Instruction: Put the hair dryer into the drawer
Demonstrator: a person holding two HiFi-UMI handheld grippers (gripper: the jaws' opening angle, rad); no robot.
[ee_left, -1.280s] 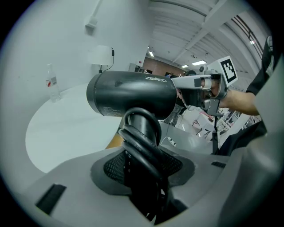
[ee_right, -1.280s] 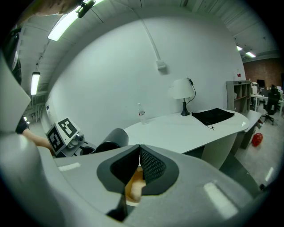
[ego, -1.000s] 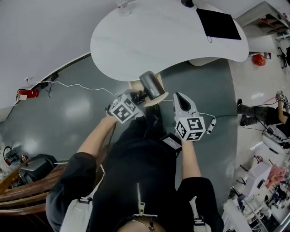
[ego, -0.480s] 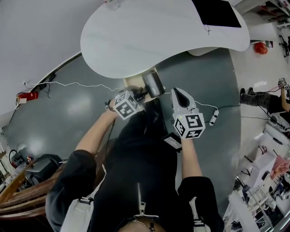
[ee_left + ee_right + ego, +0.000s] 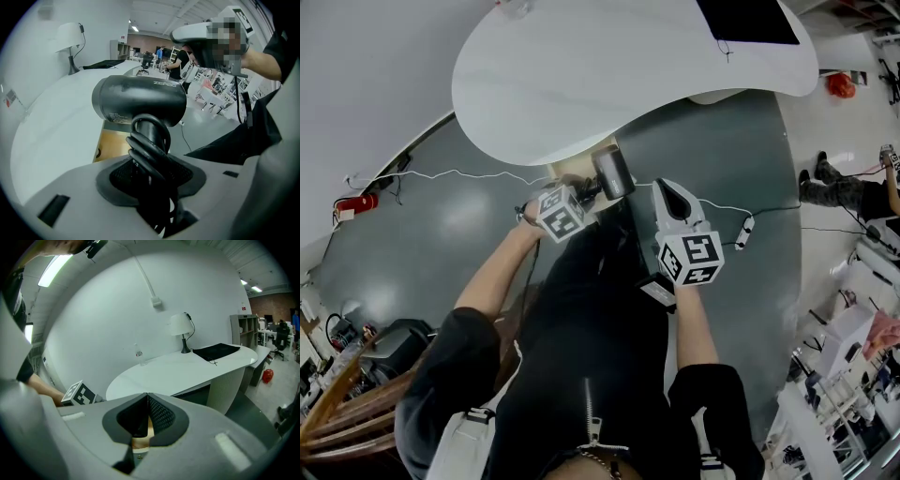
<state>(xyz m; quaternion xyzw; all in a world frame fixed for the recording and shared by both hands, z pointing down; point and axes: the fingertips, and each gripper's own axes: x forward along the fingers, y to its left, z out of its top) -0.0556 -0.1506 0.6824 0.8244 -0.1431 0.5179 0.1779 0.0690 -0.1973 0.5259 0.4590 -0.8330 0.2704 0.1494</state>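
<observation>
The left hand-held gripper [image 5: 591,192] is clamped on the handle of the black hair dryer [image 5: 140,101], with the dryer's coiled cord [image 5: 149,152] pinched between the jaws along with it. The dryer is held upright in the air at the near edge of the white curved worktop [image 5: 609,75], its barrel lying crosswise, just above the wooden drawer [image 5: 112,145] that shows under the worktop's rim. The right hand-held gripper [image 5: 668,190] is just beside the dryer, its jaws drawn together at the tips and holding nothing. A lamp [image 5: 179,326] and a black mat [image 5: 218,351] stand on the worktop's far end.
</observation>
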